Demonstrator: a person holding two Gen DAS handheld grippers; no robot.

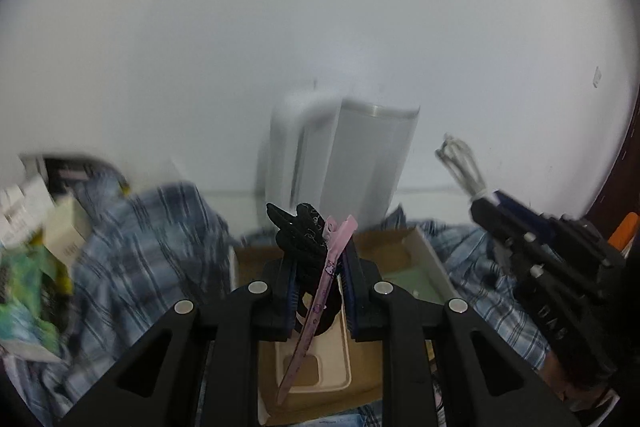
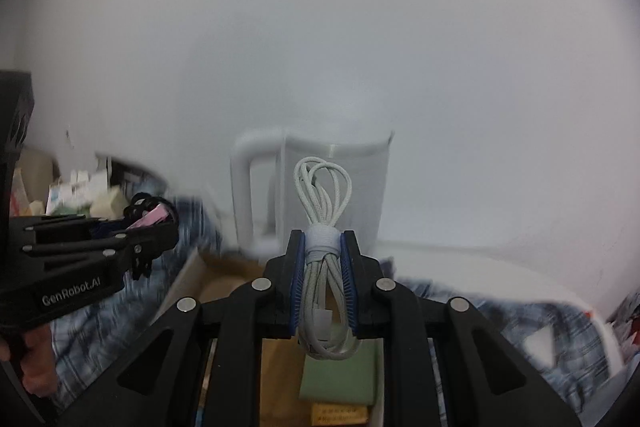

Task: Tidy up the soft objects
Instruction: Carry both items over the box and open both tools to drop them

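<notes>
My left gripper (image 1: 320,259) is shut on a black scrunchie-like hair tie (image 1: 302,231) and a long pink hair clip (image 1: 320,303), held above an open cardboard box (image 1: 400,247). My right gripper (image 2: 323,267) is shut on a coiled white braided cable (image 2: 324,227) bound with a grey strap, held above the same box (image 2: 224,283). The right gripper with the cable also shows in the left wrist view (image 1: 520,239), and the left gripper shows in the right wrist view (image 2: 120,227) at the left.
A white kettle (image 1: 344,155) stands by the wall behind the box. Blue plaid cloth (image 1: 152,247) surrounds the box. Small cartons and packets (image 1: 36,227) are piled at the left. A beige tray (image 1: 320,367) and a green pad (image 2: 340,375) lie in the box.
</notes>
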